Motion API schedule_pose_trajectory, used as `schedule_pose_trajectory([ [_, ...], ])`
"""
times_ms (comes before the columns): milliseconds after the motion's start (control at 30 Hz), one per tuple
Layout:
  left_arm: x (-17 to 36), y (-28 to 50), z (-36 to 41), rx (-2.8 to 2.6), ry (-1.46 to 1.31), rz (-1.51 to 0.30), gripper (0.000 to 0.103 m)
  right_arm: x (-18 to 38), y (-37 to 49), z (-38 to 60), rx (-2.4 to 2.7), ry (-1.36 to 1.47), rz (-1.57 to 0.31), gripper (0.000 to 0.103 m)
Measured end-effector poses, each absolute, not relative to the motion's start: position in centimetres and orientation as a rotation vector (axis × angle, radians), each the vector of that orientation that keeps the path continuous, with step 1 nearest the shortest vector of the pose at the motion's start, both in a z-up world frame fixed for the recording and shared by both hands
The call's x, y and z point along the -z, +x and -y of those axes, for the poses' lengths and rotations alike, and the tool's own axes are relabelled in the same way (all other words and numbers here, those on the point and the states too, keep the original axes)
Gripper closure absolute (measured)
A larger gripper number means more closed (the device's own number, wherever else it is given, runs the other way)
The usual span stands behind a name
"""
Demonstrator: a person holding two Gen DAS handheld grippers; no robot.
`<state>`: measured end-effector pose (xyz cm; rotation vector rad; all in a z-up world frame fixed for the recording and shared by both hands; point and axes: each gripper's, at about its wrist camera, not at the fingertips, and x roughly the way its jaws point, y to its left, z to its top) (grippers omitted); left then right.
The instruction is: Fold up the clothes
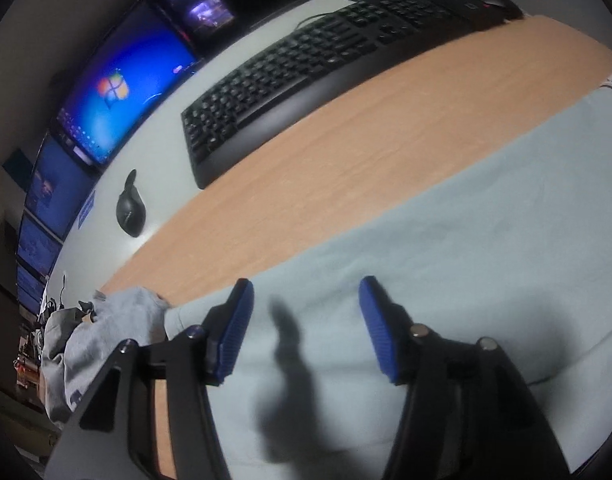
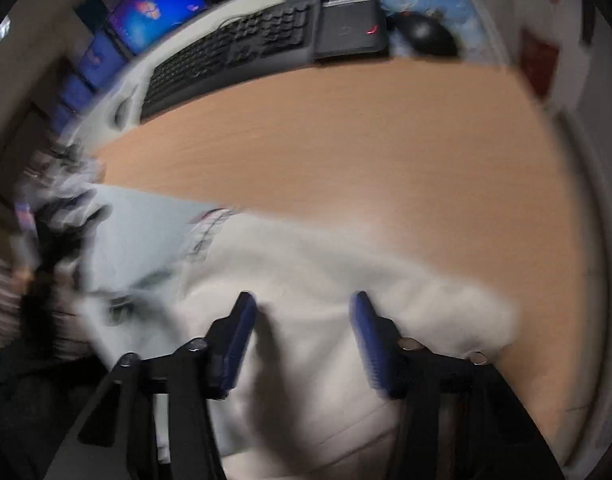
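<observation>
Both grippers hang spread over clothes lying on the wooden desk (image 1: 346, 128).

The left gripper (image 1: 306, 320), blue pads apart and pinching nothing, sits above a pale blue garment (image 1: 446, 248) spread flat, with a crumpled grey garment (image 1: 105, 328) at its left. The right gripper (image 2: 301, 332), also spread and empty, is over a white garment (image 2: 326, 280) beside the pale blue one. A black keyboard (image 1: 306, 68) lies beyond.

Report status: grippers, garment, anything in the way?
Left gripper open, empty, over pale blue garment. Right gripper open over white garment. Keyboard clear of both.
</observation>
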<state>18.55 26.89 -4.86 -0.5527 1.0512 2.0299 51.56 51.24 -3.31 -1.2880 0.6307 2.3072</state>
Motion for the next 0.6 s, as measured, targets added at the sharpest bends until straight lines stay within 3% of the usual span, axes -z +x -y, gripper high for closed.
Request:
schedule_pose_trajectory([
  [33,4.9,18.1,-27.3,-2.047,-0.542,-1.051,0.04,3.4,50.3,-51.8,-2.285,-1.304,-0.536,0.067],
  [133,5.1,16.7,-28.8,-2.121,-0.517,-1.057,0.038,3.8,45.1,-54.5,-2.273,-1.336,-0.33,0.067],
  [267,4.9,15.0,-29.8,-2.134,-0.542,-1.073,0.04,2.8,42.2,-59.2,-2.299,-1.346,-0.382,0.066],
  [367,4.4,14.0,-28.7,-2.108,-0.624,-1.024,0.04,1.0,43.8,-60.0,-2.417,-1.251,-0.552,0.066],
  [433,3.7,14.0,-28.3,-2.089,-0.694,-0.998,0.047,-0.2,45.4,-58.9,-2.536,-1.169,-0.653,0.054],
  [467,3.1,14.4,-28.3,-2.073,-0.718,-0.973,0.052,-0.4,46.1,-58.0,-2.578,-1.141,-0.675,0.035],
  [533,1.2,16.8,-28.7,-2.02,-0.665,-0.899,0.053,-0.6,47.8,-55.7,-2.646,-1.075,-0.707,0.018],
  [600,-0.3,20.5,-29.9,-1.947,-0.563,-0.867,0.047,0.4,48.9,-54.5,-2.595,-1.069,-0.694,0.017],
])
